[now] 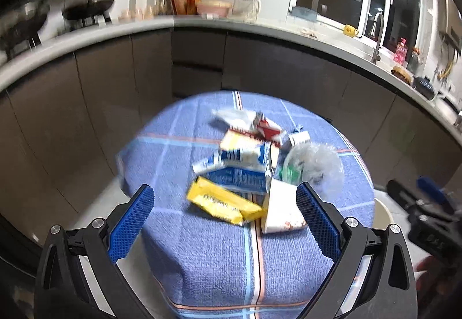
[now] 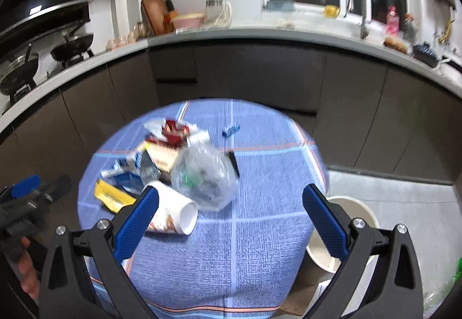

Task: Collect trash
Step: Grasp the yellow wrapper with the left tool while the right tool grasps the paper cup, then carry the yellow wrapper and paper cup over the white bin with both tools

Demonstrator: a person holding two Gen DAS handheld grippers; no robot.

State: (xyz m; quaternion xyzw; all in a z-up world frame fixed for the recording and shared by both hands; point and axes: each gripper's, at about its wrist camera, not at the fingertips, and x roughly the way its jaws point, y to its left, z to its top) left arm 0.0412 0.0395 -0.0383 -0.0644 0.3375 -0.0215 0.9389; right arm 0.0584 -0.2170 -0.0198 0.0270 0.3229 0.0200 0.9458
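No text readable in either view; motion blur throughout. Yellow packet [image 1: 223, 205] near the front edge of the table [image 1: 202, 261] has dark print, illegible. Blue-and-white carton [image 1: 239, 166] mid-table: lettering smeared. Paper cup [image 2: 173, 215] shows a reddish printed band, unreadable. Red-and-white box [image 1: 267, 128] toward the far edge: markings blurred.

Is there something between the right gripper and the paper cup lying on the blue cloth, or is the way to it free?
Nothing visible blocks it. The right gripper is open above the cloth, and the paper cup lies on its side right by the left finger. The crumpled clear plastic bag lies just beyond the cup, not in front.
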